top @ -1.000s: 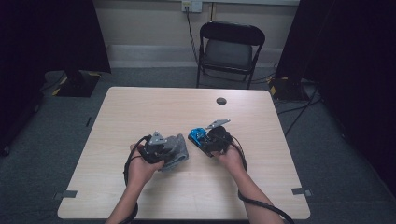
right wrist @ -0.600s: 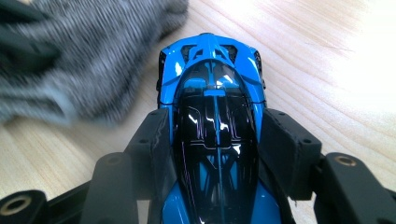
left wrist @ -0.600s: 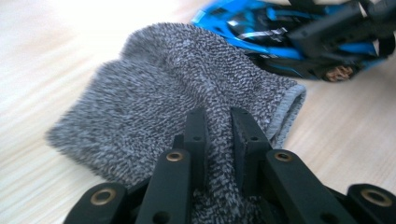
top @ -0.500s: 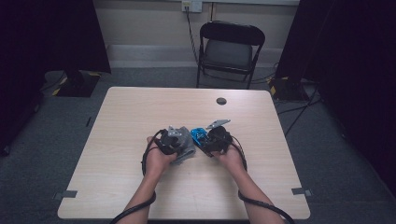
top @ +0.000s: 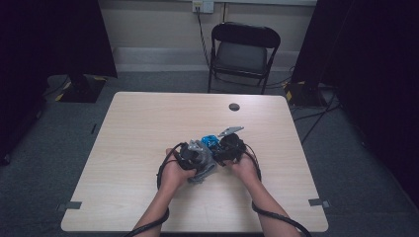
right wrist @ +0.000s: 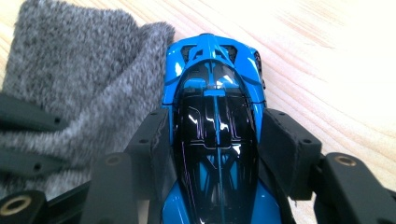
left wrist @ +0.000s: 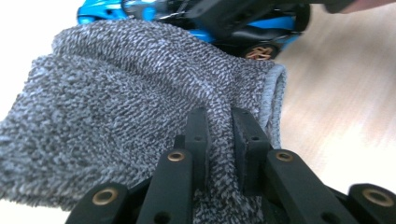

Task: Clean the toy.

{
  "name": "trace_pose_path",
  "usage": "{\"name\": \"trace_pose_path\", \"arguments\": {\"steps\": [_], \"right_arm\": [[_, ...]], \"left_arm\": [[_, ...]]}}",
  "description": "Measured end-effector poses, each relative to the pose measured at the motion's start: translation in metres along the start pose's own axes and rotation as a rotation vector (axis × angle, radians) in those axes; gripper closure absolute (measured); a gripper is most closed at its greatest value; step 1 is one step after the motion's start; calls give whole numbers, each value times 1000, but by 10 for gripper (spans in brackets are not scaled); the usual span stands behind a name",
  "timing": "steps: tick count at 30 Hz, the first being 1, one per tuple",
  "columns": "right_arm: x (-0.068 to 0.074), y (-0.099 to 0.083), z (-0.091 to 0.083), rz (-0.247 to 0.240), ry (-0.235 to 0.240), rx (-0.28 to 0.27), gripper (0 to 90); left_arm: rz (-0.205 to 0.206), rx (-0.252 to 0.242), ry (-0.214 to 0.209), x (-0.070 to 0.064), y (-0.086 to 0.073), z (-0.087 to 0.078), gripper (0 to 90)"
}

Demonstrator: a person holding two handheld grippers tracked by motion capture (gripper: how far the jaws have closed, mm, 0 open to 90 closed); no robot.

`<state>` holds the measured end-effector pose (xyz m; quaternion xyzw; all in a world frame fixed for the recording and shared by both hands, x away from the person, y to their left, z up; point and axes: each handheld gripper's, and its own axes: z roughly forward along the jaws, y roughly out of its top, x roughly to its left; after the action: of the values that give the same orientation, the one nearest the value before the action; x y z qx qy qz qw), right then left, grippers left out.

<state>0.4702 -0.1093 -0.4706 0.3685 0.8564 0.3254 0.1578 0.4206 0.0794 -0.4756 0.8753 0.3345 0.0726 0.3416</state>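
A fold of grey knitted sock [left wrist: 140, 102] is pinched between the nearly closed jaws of the left gripper [left wrist: 219, 135]. A blue and black toy car [right wrist: 215, 135] is clamped by its sides in the right gripper [right wrist: 215, 154]. Both are held close together above the middle of the wooden table [top: 138, 128], the sock seemingly touching the car. A small dark disc [top: 233, 106] lies well apart.

Glossy blue and black toy car [right wrist: 217, 140] rear cut off by bottom edge, grey knitted sock [left wrist: 116, 121] covering car's lower body, small dark disc on table [top: 233, 106] too small to identify
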Motion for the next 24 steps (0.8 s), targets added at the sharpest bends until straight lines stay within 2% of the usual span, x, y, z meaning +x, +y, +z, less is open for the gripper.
{"name": "trace_pose_path", "arguments": {"steps": [8,16,24], "right_arm": [[0,0,0,0,-2,2,435],[0,0,0,0,-1,0,435],[0,0,0,0,-1,-2,435]], "left_arm": [[37,-4,-41,-17,1,4,782],[63,-6,-108,-35,1,6,783],[97,-10,-151,-53,2,10,782]]}}
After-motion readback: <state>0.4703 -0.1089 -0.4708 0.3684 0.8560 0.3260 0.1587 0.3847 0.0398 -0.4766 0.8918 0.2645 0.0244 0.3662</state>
